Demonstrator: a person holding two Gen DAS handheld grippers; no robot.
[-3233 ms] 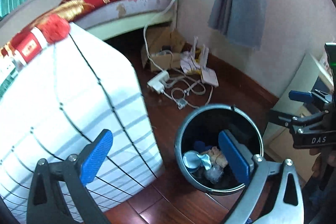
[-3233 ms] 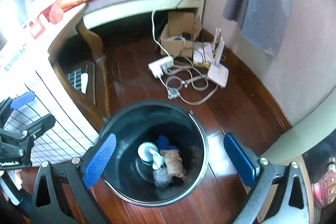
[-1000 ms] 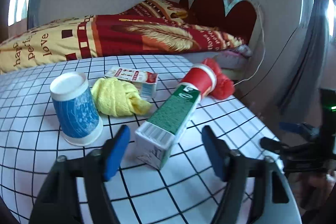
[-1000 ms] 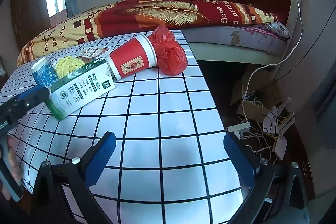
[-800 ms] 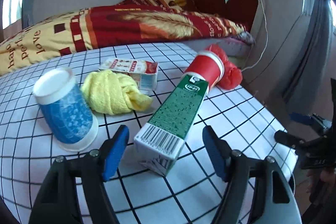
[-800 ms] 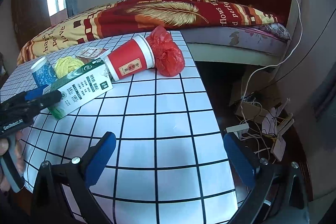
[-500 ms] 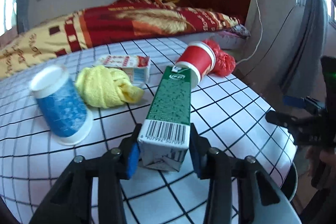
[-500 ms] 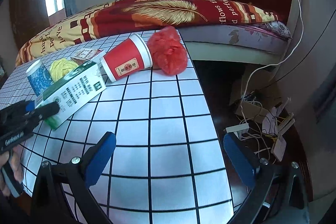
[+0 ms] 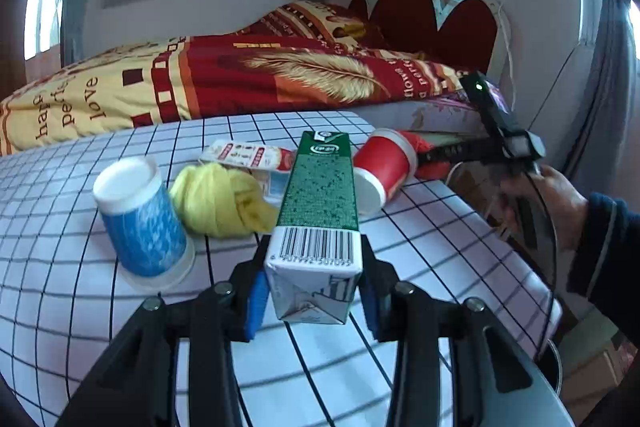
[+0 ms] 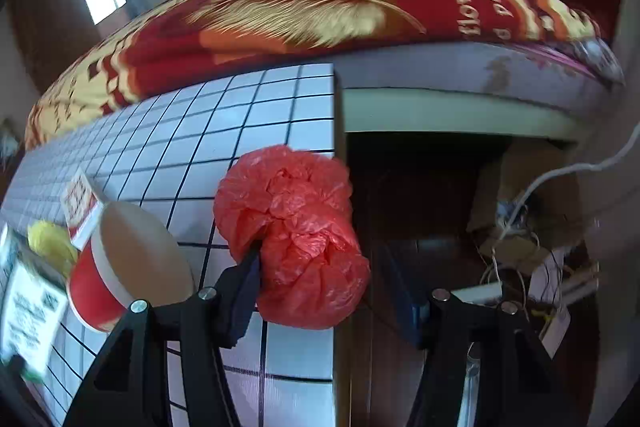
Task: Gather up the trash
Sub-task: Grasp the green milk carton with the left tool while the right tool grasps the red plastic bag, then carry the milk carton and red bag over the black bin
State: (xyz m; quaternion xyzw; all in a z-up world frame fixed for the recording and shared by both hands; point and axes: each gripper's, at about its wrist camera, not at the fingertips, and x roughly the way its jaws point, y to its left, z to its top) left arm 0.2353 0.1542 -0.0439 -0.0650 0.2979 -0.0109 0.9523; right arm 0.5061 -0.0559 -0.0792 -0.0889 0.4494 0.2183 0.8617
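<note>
My left gripper [image 9: 312, 297] is shut on the near end of a green milk carton [image 9: 320, 203] lying on the white checked table [image 9: 400, 239]. A red paper cup [image 9: 384, 167] lies on its side just past the carton; it also shows in the right wrist view [image 10: 120, 267]. My right gripper [image 10: 328, 291] is around a crumpled red plastic bag [image 10: 296, 239] at the table's right edge. Its left pad touches the bag, and the right pad stands a little off it. The right gripper [image 9: 440, 151] also shows in the left wrist view, reaching in beside the red cup.
A blue paper cup [image 9: 140, 215] stands upside down at left, beside a yellow cloth ball [image 9: 220, 199] and a small flat packet [image 9: 248, 157]. A bed with a red and yellow quilt [image 9: 240, 75] lies behind. Cables and a cardboard box [image 10: 520, 211] sit on the floor.
My left gripper closed onto the green carton. My right gripper moved forward from over the table to the red bag and narrowed around it.
</note>
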